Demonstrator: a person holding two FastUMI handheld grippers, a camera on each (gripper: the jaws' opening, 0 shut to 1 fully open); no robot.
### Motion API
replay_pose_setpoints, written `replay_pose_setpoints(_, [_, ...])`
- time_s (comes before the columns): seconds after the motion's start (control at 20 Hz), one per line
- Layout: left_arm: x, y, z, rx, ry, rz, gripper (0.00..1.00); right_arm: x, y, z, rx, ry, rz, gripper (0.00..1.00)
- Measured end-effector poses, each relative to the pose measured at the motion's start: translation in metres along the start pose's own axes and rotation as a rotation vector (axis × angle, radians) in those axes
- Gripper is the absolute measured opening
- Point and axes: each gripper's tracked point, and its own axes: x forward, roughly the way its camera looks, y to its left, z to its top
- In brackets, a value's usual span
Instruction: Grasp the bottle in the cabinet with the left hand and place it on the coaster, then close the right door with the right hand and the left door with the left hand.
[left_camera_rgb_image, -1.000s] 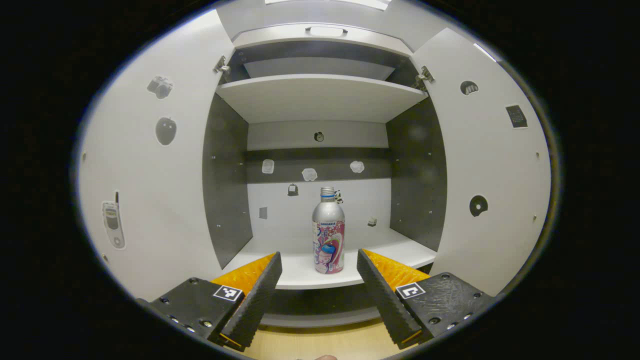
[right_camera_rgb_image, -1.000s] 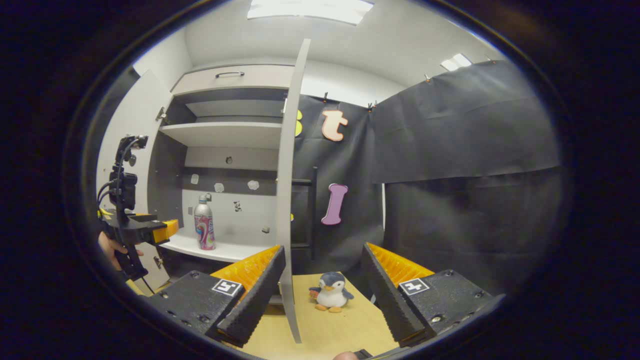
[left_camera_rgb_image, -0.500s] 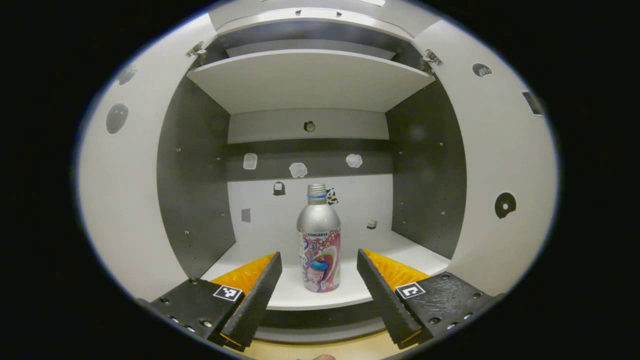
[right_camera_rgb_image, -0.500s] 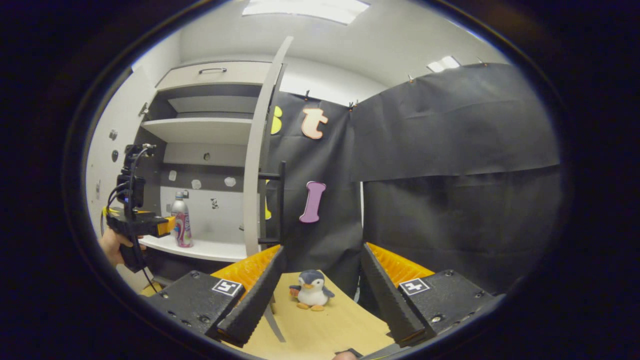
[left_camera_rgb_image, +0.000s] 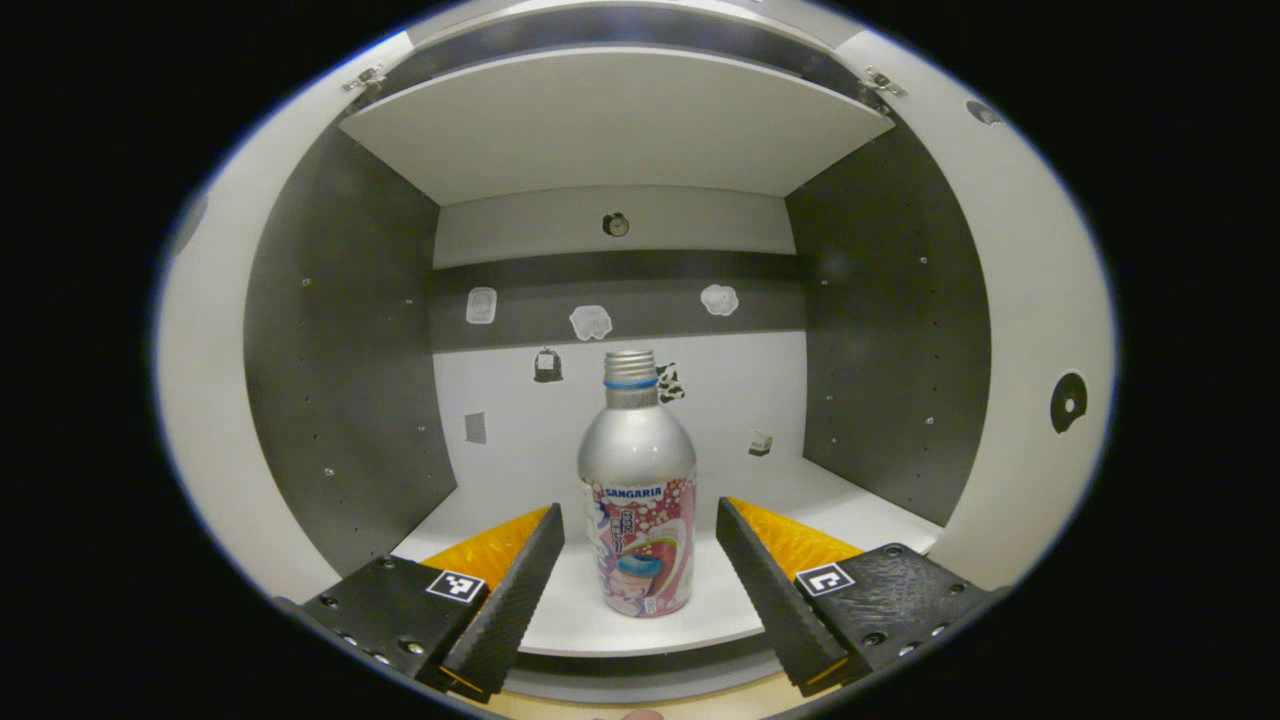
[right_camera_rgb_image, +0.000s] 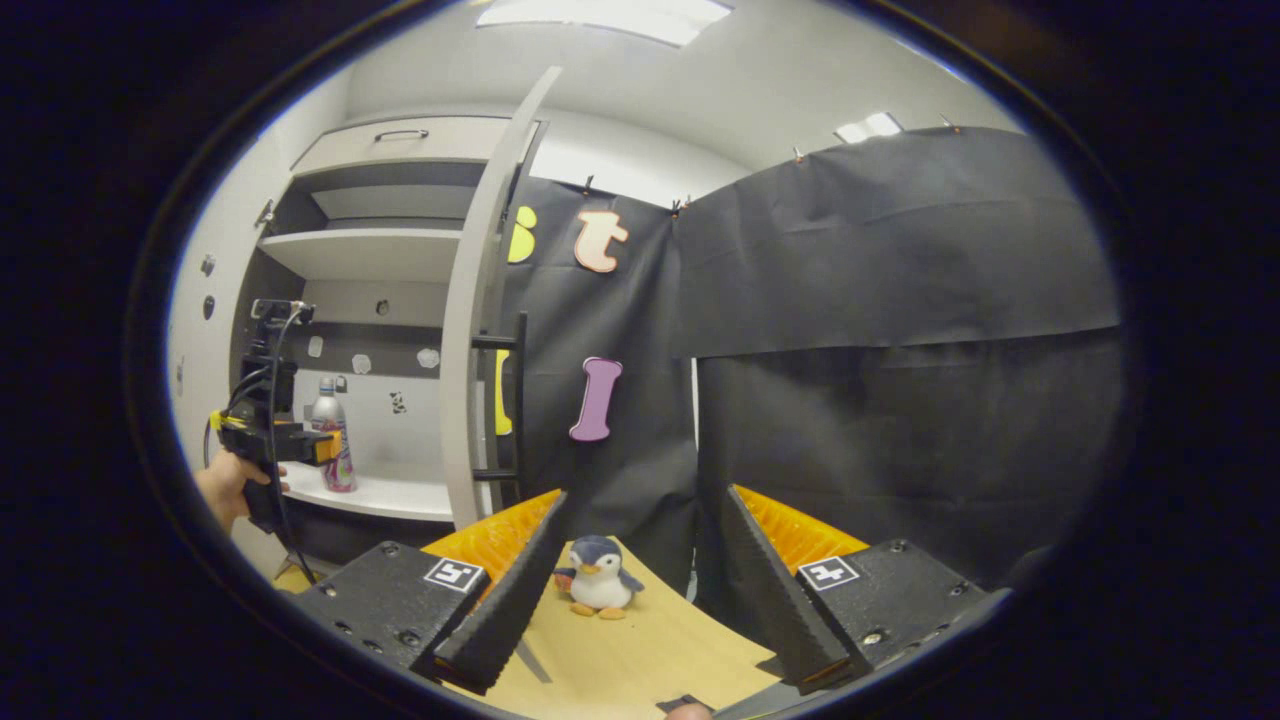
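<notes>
The cabinet (left_camera_rgb_image: 340, 330) stands open, its right door (right_camera_rgb_image: 470, 330) swung out edge-on in the right gripper view, and small stickers (left_camera_rgb_image: 590, 322) dot its back wall behind the bottle. The aluminium drink bottle (left_camera_rgb_image: 637, 500) stands upright on the lower shelf (left_camera_rgb_image: 850, 500), framed between the spread fingers of the left gripper (left_camera_rgb_image: 640, 580), which touch nothing; its label reads "SANGARIA". The right gripper (right_camera_rgb_image: 640, 590) is likewise released, held over the wooden table (right_camera_rgb_image: 640, 660) where a small plush penguin (right_camera_rgb_image: 598, 590) sits.

Toy penguin (right_camera_rgb_image: 598, 590) — on wooden table (right_camera_rgb_image: 650, 650)
</notes>
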Motion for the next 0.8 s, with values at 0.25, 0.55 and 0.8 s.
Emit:
replay_pose_setpoints(0.25, [0.028,0.004,-0.003,0.003,0.03,0.004,0.98,-0.006,-0.016,-0.002,0.006,0.003,-0.053,0.99])
replay_pose_setpoints(0.55, [0.048,0.005,-0.007,-0.028,0.05,0.0,0.87,-0.008,-0.025,-0.006,0.003,0.021,-0.071,0.99])
replay_pose_setpoints(0.8, [0.038,0.007,0.002,-0.033,0.031,0.001,0.78,-0.009,-0.028,-0.009,0.001,0.018,-0.06,0.99])
